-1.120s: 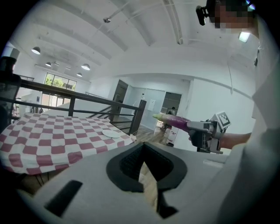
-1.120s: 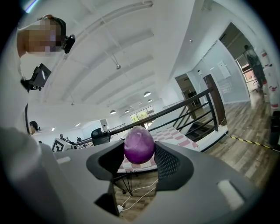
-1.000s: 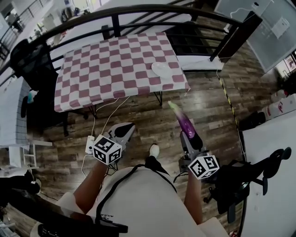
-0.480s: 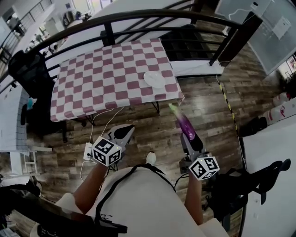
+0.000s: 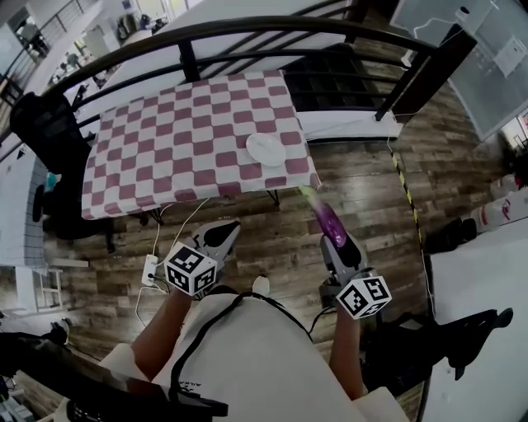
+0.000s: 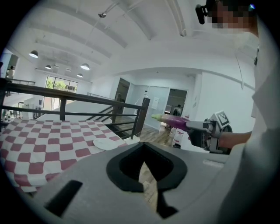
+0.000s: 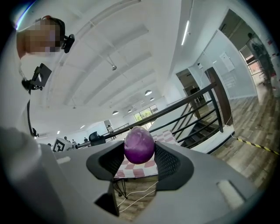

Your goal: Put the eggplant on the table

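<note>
- Currently the right hand-held gripper (image 5: 339, 246) pinches the eggplant (image 5: 328, 221) by its base; it could slip before reaching the surface (image 5: 165, 148) at 11 o'clock.
- Left hand-held gripper (image 6: 143, 168) sits closed, empty.

Checkered table (image 5: 165, 157) with a mostly bare top, reached across open wooden floor (image 5: 371, 189).
The cloth lies free across its left and middle; a white plate (image 5: 266, 149) takes up the spot near the right front corner. A black railing (image 5: 247, 23) runs just behind the far edge and closes that side. White cables (image 5: 181, 221) trail over the floor below the near edge. A black chair (image 5: 49, 124) stands at the left end.
</note>
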The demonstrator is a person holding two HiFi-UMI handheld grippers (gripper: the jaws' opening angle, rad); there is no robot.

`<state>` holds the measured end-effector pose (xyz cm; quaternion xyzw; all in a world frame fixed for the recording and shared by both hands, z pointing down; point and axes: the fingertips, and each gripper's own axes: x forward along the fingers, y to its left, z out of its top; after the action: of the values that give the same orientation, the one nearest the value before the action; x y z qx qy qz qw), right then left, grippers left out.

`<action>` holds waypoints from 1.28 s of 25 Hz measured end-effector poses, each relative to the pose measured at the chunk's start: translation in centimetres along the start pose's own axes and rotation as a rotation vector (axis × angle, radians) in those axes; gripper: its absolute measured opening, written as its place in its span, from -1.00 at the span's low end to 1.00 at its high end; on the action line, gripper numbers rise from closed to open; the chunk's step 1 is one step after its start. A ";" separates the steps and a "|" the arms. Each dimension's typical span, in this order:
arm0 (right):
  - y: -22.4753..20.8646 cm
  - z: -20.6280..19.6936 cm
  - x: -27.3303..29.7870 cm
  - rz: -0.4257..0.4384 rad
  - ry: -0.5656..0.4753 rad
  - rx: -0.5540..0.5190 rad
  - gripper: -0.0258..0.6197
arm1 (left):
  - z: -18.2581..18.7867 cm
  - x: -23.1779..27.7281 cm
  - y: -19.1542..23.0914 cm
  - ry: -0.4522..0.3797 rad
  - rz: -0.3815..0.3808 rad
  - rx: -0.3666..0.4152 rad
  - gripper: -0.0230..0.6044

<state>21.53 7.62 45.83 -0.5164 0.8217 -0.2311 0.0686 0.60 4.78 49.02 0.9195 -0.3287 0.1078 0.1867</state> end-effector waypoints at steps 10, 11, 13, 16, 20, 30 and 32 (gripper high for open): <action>-2.3 0.7 1.6 0.028 0.048 0.007 -0.24 | 0.7 2.1 0.5 0.009 0.034 -0.021 -0.92; -2.2 0.7 1.9 0.035 0.053 0.004 -0.24 | 0.5 2.1 0.6 0.011 0.039 -0.024 -0.92; -2.2 0.8 2.3 0.047 0.055 0.001 -0.24 | 0.2 2.3 0.7 0.018 0.044 -0.028 -0.92; -2.3 1.1 2.6 0.050 0.048 0.004 -0.24 | 0.4 3.0 0.6 0.014 0.037 -0.023 -0.92; -2.6 1.1 3.0 0.048 0.048 0.002 -0.24 | 1.3 4.0 0.9 -0.002 0.020 -0.012 -0.92; -4.0 1.0 6.9 0.030 0.075 0.013 -0.24 | 3.1 7.1 4.7 0.000 -0.002 -0.011 -0.92; -4.2 1.4 8.9 0.035 0.075 0.006 -0.24 | 3.4 8.0 6.2 0.012 -0.007 -0.010 -0.92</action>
<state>21.42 -2.19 47.59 -0.4926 0.8320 -0.2514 0.0432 2.98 -5.61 50.16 0.9190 -0.3250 0.1113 0.1934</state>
